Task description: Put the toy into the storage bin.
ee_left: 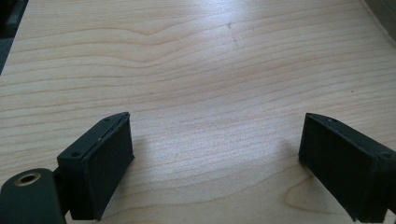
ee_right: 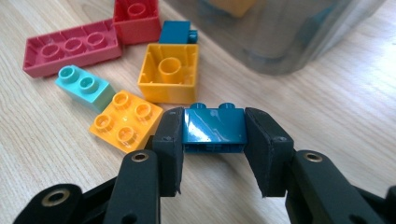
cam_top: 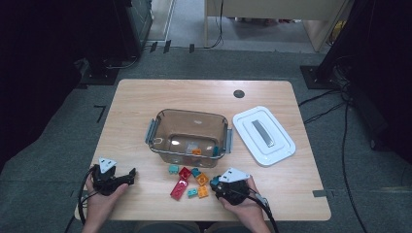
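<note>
My right gripper is shut on a dark teal brick that rests studs-up on the table, one pad on each of its short sides. In the high view this gripper sits at the right edge of a cluster of loose bricks: an orange hollow-side-up brick, an orange studded brick, a light teal brick, a long red brick and a red square brick. My left gripper stands open over bare wood, at the front left.
A clear brown bin stands mid-table behind the bricks, with an orange brick and others inside. Its white lid lies to the right. Another teal brick lies by the bin's front wall.
</note>
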`<action>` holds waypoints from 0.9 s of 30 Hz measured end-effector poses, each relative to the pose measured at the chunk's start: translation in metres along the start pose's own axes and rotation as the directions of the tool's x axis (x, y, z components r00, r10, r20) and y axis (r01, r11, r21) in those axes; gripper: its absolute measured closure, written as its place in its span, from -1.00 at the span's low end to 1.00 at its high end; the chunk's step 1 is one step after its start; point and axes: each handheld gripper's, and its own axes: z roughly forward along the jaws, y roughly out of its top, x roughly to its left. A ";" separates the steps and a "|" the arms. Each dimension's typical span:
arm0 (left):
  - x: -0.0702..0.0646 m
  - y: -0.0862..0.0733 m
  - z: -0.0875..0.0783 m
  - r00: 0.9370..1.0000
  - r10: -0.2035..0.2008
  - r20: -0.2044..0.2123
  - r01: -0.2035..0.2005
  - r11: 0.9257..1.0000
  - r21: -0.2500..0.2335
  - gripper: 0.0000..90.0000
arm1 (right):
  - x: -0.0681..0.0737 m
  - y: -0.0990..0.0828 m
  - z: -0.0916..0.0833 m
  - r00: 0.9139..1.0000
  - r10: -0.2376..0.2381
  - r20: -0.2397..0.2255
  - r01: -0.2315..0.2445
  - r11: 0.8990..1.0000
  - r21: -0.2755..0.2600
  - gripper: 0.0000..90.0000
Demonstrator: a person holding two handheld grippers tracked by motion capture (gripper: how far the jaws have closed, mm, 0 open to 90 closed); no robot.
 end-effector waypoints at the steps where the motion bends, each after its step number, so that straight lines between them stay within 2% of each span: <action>1: 0.000 0.000 0.000 1.000 0.000 0.000 0.000 1.000 0.000 -0.78 | -0.002 0.000 -0.002 1.000 0.003 0.000 -0.003 1.000 -0.002 0.33; 8: 0.000 0.000 0.000 1.000 0.000 0.000 0.000 1.000 0.000 -0.78 | -0.018 0.003 -0.018 0.999 0.049 -0.004 -0.049 0.998 -0.024 0.34; 9: 0.000 0.000 0.000 1.000 0.000 0.000 0.000 1.000 0.000 -0.78 | -0.023 0.005 -0.024 0.997 0.071 -0.005 -0.071 0.997 -0.032 0.34; 14: 0.000 0.000 0.000 1.000 0.000 0.000 0.000 1.000 0.000 -0.78 | -0.031 0.007 -0.034 0.996 0.086 -0.011 -0.086 0.995 -0.043 0.34; 17: 0.000 0.000 0.000 1.000 0.000 0.000 0.000 1.000 0.000 -0.78 | -0.041 0.011 -0.045 0.994 0.111 -0.014 -0.112 0.992 -0.063 0.34; 27: 0.000 0.000 0.000 1.000 0.000 0.000 0.000 1.000 0.000 -0.78 | -0.053 0.026 -0.064 0.994 0.113 -0.008 -0.114 0.991 -0.068 0.34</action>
